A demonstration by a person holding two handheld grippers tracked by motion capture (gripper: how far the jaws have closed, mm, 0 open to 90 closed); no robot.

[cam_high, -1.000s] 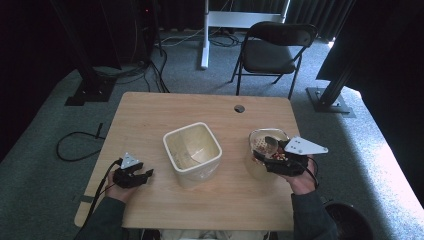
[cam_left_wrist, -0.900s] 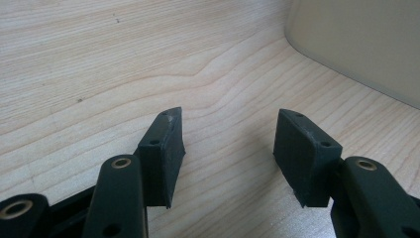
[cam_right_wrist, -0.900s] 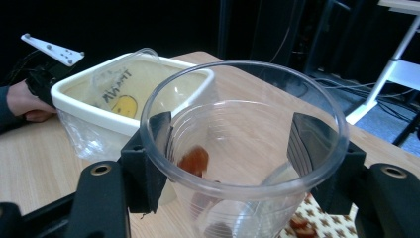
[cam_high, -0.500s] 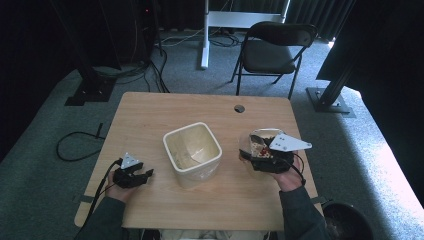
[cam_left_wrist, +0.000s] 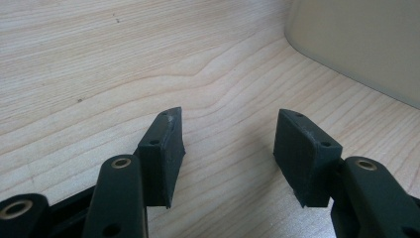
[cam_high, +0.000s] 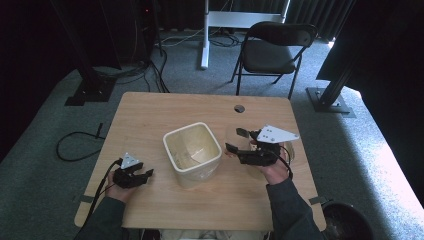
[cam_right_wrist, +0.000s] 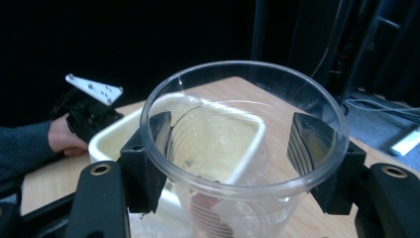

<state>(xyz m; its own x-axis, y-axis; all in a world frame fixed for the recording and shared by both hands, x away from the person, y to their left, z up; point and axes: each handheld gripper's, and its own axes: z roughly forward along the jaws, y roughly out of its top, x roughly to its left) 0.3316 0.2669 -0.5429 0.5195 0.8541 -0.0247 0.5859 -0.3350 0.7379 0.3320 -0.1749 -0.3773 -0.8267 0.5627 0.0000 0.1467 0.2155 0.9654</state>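
— While the right gripper (cam_high: 239,141) hung over the wooden table (cam_high: 150,115), what did it have in its jaws?

— A clear plastic cup (cam_right_wrist: 242,148). In the right gripper view the two black jaws pressed against the cup's outer wall from either side, just under the rim, so they were clamped on it. Something small and reddish lay at the bottom of the cup; I could not tell what it was.

— Where was the cup relative to the bin?

— Just beside the cream square bin (cam_high: 192,152), on its right in the high view, where the cup itself was hard to make out. From the right gripper's camera the bin's rim showed through the clear wall, directly beyond the cup. The cup looked tipped toward the bin, though how far I could not say.

— And the left gripper (cam_high: 145,175)?

— It sat low at the near left part of the table, held by the person's left hand (cam_high: 120,192), well apart from the bin. In the left gripper view its jaws stood apart with bare wood grain between them, and the bin's pale wall crossed the upper right corner.

— Anything else around?

— A black folding chair (cam_high: 275,45) stood on the grey carpet beyond the table's far edge.
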